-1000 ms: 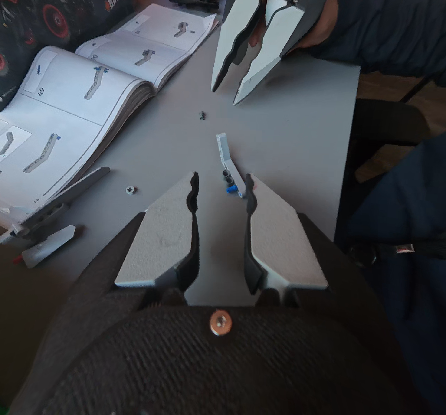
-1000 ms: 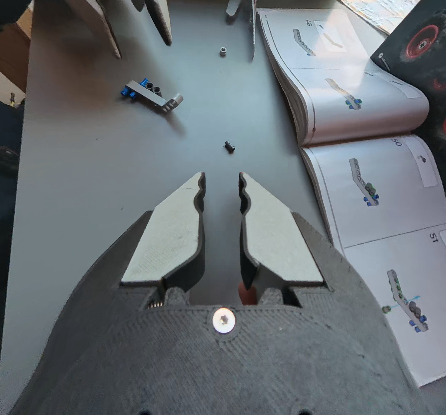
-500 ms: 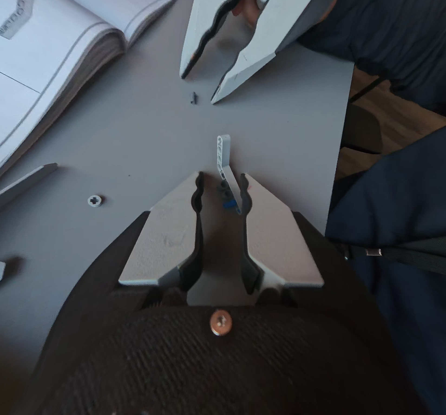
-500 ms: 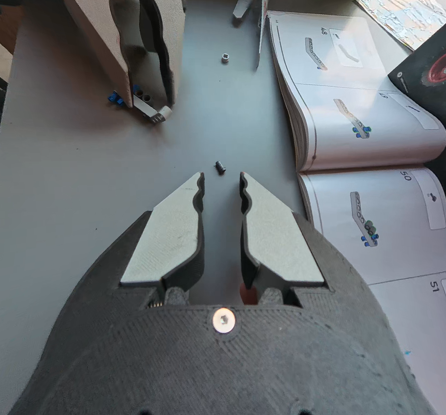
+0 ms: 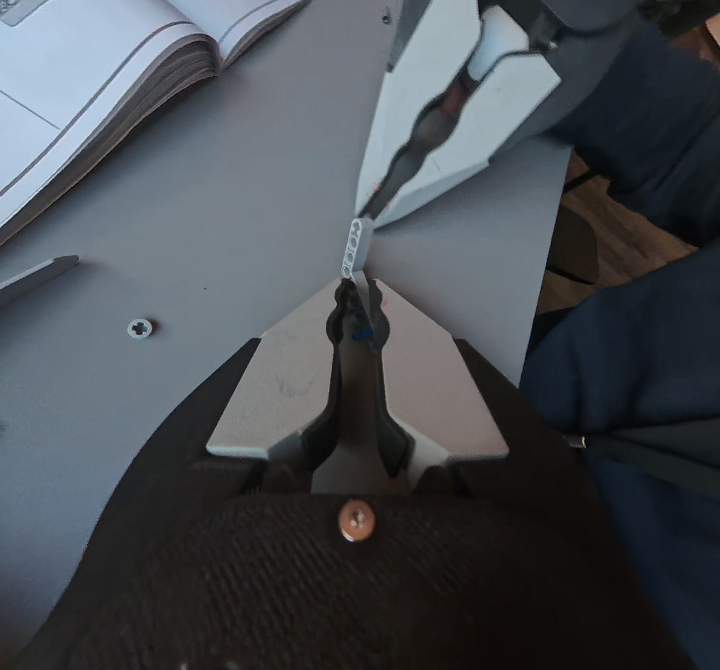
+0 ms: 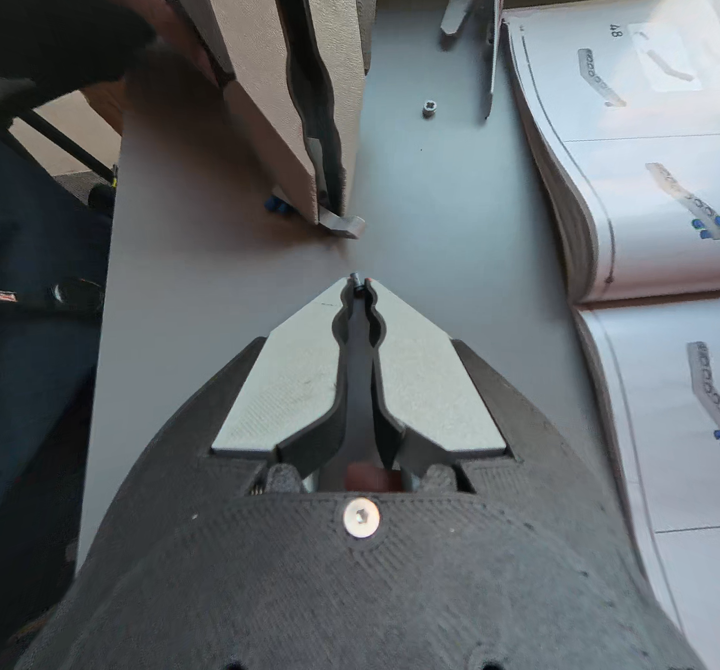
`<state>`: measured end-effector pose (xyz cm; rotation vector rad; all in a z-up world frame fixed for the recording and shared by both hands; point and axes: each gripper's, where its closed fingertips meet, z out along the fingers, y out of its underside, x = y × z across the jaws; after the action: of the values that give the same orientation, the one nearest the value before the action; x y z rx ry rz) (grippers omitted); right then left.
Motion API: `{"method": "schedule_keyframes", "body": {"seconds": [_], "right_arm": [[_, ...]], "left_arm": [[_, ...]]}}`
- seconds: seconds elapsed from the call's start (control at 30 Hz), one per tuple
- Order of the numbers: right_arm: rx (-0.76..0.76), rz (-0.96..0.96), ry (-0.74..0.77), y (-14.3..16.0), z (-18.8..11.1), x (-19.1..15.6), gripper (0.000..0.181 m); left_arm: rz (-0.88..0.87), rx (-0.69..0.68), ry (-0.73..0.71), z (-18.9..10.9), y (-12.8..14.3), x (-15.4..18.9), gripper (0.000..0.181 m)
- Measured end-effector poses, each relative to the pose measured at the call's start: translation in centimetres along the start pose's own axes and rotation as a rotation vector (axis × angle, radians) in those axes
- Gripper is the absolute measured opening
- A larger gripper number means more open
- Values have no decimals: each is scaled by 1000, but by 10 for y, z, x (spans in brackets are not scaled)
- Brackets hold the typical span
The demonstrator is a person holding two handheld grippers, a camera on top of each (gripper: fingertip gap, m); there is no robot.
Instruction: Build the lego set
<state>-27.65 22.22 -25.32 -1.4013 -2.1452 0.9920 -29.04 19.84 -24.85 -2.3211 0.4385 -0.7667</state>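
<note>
My left gripper (image 5: 357, 283) is shut on a light grey bent beam (image 5: 352, 248), whose holed end sticks out past the tips. Blue pins (image 5: 360, 335) and dark pins sit between its jaws. In the right wrist view the left gripper (image 6: 329, 215) stands upright on the table with the beam's end (image 6: 345, 224) and the blue pins (image 6: 276, 203) showing at its tips. My right gripper (image 6: 357, 281) is shut on a small dark pin (image 6: 356, 278). In the left wrist view the right gripper (image 5: 370, 215) has its tips right at the beam's far end.
An open instruction booklet (image 6: 623, 145) lies along one side of the grey table (image 5: 233, 184). A small grey bush (image 5: 139, 328) lies loose. Grey panel pieces (image 6: 491, 28) lie near the booklet. The table edge (image 5: 545, 261) is close beside the grippers, with the person's dark clothing beyond.
Both grippers have closed: the left on the grey beam, the right on the dark pin. The right gripper has carried the pin close to the beam's free end.
</note>
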Motion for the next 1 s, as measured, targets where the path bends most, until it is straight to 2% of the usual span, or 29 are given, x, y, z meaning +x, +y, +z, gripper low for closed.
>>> {"method": "schedule_keyframes", "body": {"seconds": [0.03,0.3,0.7,0.87,1.0], "right_arm": [[1,13,12,-1,1,-2,2],[-6,74,17,-8,8,-9,4],[-8,87,6,-1,0,-13,17],[-4,59,65,0,-4,-6,13],[-5,87,39,0,-1,-6,8]], "left_arm": [[-21,10,-12,1,-1,-2,7],[-108,63,-76,3,-6,-5,6],[-124,91,-72,1,-7,-1,19],[-126,71,-65,2,-4,0,9],[-125,63,-58,4,-4,0,6]]}}
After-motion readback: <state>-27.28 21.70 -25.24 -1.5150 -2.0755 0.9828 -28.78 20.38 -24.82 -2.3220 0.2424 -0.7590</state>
